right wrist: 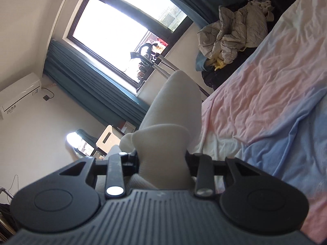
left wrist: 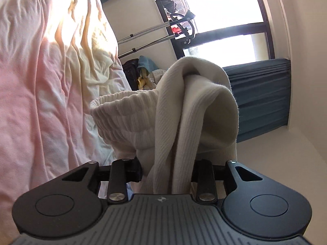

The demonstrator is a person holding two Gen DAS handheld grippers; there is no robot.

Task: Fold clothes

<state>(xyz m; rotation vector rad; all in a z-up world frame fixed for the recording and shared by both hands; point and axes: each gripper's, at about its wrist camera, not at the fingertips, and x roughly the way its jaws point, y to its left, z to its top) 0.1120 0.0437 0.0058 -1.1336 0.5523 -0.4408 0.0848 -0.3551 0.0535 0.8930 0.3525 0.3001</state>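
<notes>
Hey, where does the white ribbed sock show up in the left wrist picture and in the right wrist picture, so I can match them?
Left wrist: the white ribbed sock fills the centre, rising from the left tongs, which are shut on it.
Right wrist: white sock fabric sits centre-bottom, pinched in the right tongs; whether it is the same sock is unclear.
Shared landmark: the bright window with teal curtains.
</notes>
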